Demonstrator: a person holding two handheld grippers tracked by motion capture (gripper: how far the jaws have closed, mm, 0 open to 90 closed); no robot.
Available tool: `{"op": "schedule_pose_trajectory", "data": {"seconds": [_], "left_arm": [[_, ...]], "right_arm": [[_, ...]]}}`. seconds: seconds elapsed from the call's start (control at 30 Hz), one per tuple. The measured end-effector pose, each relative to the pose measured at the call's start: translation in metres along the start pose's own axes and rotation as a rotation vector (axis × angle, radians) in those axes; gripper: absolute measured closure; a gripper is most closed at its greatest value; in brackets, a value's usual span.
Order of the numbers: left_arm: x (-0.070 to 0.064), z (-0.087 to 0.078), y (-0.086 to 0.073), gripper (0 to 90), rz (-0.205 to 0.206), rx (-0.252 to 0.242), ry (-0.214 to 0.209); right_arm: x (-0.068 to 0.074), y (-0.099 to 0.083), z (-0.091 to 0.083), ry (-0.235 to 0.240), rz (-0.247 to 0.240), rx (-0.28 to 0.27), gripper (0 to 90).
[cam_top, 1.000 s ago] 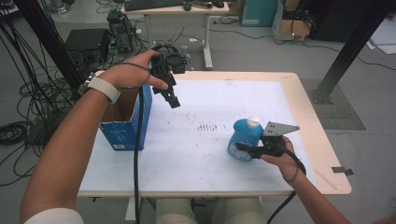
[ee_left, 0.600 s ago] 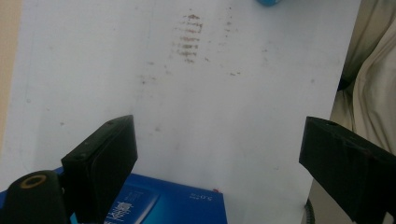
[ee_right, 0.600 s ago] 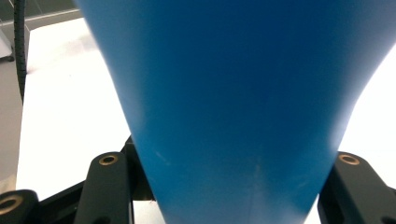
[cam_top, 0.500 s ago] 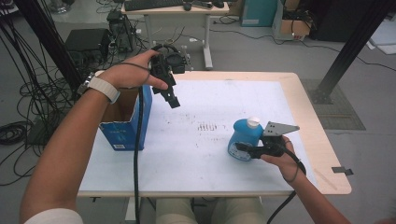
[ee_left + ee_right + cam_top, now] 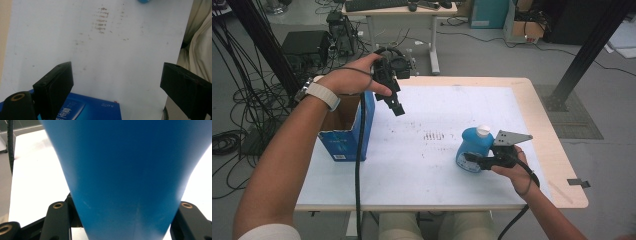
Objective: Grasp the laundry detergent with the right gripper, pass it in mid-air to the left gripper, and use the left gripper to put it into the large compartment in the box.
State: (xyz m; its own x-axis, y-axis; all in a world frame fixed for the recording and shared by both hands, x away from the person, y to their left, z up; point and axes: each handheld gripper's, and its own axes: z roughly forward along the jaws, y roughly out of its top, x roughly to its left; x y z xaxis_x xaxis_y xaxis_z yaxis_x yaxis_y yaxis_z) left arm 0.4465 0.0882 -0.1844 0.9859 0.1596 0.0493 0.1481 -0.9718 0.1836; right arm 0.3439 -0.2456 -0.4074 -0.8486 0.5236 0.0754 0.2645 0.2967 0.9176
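A round blue bottle (image 5: 471,148) with a white cap stands on the white table (image 5: 427,165) at the right. My right gripper (image 5: 476,161) is shut on its lower body from the right side. In the right gripper view the blue bottle (image 5: 125,170) sits tight between the two black jaws of that gripper (image 5: 123,220). My left gripper (image 5: 395,103) hangs above the table's far left, beside an open blue carton (image 5: 346,131). Its jaws stand wide apart with nothing between them (image 5: 120,85). Below them lie the carton's blue side (image 5: 85,110) and the bare tabletop.
Brown scuff marks (image 5: 434,135) dot the table's middle. A cable (image 5: 358,165) trails from the left gripper down over the front edge. The person's legs (image 5: 197,42) are at the front edge. Desks, boxes and cables stand on the floor behind.
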Motion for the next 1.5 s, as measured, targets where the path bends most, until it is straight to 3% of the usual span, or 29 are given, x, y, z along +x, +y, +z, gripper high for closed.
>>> {"op": "schedule_pose_trajectory", "data": {"seconds": [0.77,1.0,1.5], "left_arm": [[-0.0002,0.0003,0.0004,11.6,-0.002,-0.001,-0.001],[0.0001,0.0002,0.0003,11.6,0.001,-0.001,-0.001],[-0.0004,0.0004,0.0008,11.6,0.000,-0.001,0.002]], "right_arm": [[-0.0006,0.0003,-0.0005,0.004,-0.004,0.010,42.0],[0.0018,0.0007,-0.0010,0.001,0.030,0.022,42.0],[0.0017,0.0006,-0.0010,0.000,0.028,0.021,42.0]]}}
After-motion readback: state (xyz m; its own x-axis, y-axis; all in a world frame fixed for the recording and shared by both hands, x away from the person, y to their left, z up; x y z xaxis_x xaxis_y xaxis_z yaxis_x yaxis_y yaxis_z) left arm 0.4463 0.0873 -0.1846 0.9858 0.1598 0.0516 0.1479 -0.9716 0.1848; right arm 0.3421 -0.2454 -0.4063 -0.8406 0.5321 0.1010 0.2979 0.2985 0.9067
